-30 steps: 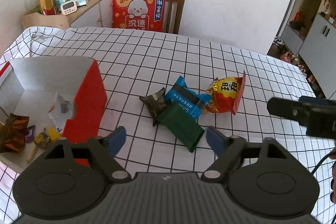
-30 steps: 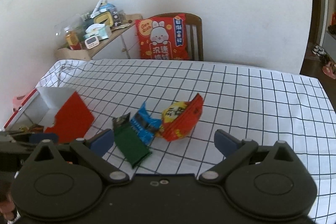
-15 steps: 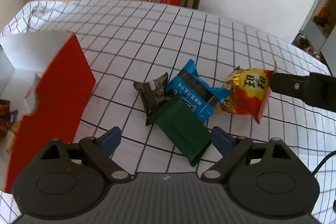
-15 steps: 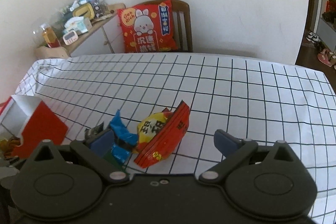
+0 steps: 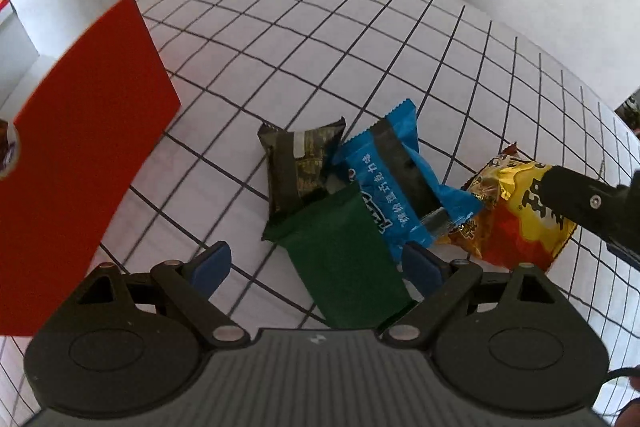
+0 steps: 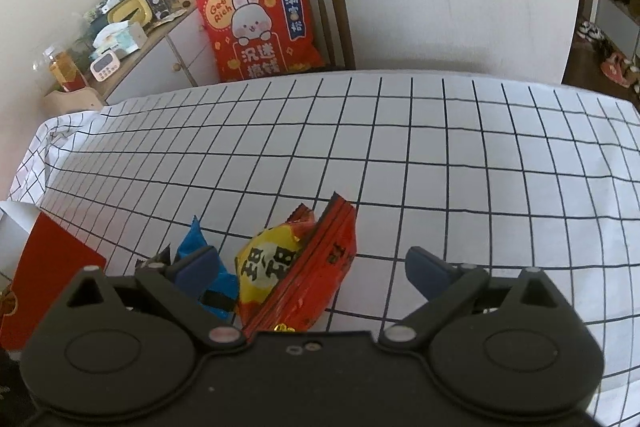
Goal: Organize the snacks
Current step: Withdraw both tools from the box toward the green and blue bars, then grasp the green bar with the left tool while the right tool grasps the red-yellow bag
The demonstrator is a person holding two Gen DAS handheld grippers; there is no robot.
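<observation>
On the left wrist view, my left gripper (image 5: 316, 263) had its jaws spread wide, pinching nothing, with the green packet (image 5: 344, 251) lying flat between the fingertips. That packet overlapped the dark packet (image 5: 298, 163) and the blue packet (image 5: 396, 183), all bunched on the checked tablecloth (image 5: 320, 39). The red box (image 5: 80, 147) stood close on the left, a narrow strip of cloth between its wall and the pile; beyond the pile the cloth was open to the far edge. Compared with a second before, the pile sat much larger and closer under me. On the right wrist view, my right gripper (image 6: 316, 267) was also spread, holding nothing, straddling the red-and-yellow packet (image 6: 296, 271), its left fingertip over the blue one; open cloth lay to the right. Earlier, that packet sat well ahead.
</observation>
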